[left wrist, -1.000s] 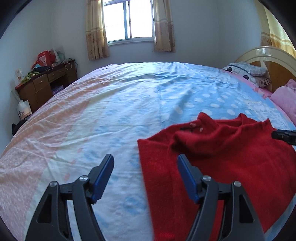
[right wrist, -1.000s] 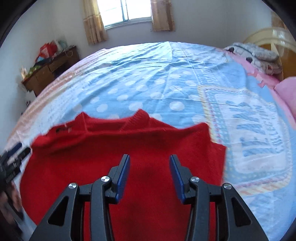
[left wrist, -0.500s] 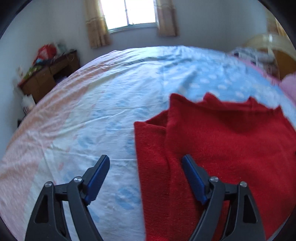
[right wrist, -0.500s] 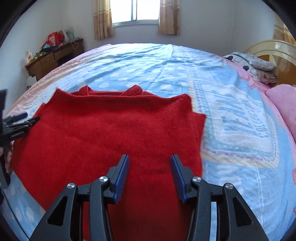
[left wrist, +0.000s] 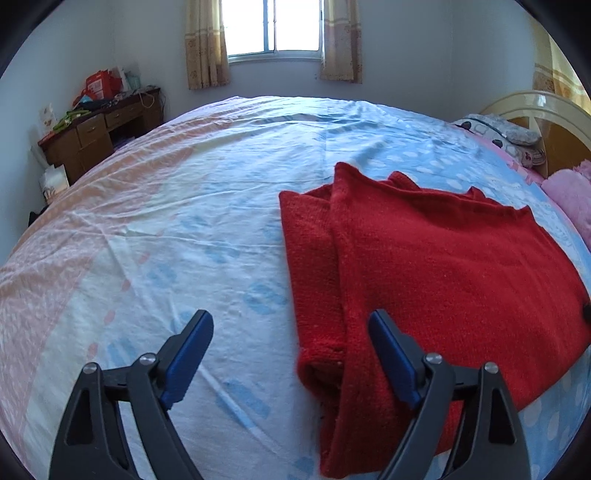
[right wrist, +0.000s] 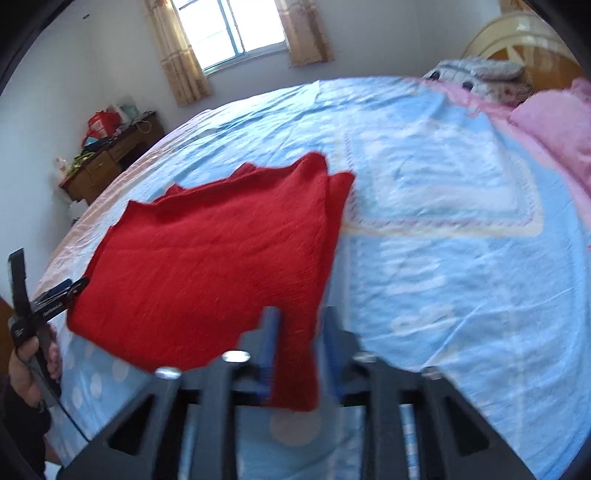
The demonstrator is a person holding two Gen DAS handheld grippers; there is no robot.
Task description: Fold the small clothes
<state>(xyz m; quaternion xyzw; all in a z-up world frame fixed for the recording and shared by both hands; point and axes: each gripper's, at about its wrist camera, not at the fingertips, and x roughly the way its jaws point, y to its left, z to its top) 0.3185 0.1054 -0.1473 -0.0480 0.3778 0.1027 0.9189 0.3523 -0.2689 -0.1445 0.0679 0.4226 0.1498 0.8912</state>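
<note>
A red knitted sweater (left wrist: 436, 258) lies flat on the bed, its left sleeve folded in along the left side. My left gripper (left wrist: 291, 354) is open and empty, its jaws astride the sweater's near left edge, just above the sheet. In the right wrist view the sweater (right wrist: 207, 251) fills the left half. My right gripper (right wrist: 299, 354) is shut on the sweater's near right corner, where a strip of red knit hangs between the blue pads. The left gripper (right wrist: 59, 291) shows at the sweater's far left edge, held by a hand.
The bed sheet (left wrist: 184, 221) is blue, white and pink. A wooden desk (left wrist: 96, 136) with clutter stands at the far left wall. Pillows (left wrist: 509, 140) and a pink blanket (right wrist: 554, 125) lie by the headboard on the right. A window (left wrist: 273, 26) is on the far wall.
My right gripper has moved right to the sweater's corner and closed on it. My left gripper has pulled back slightly and stayed open.
</note>
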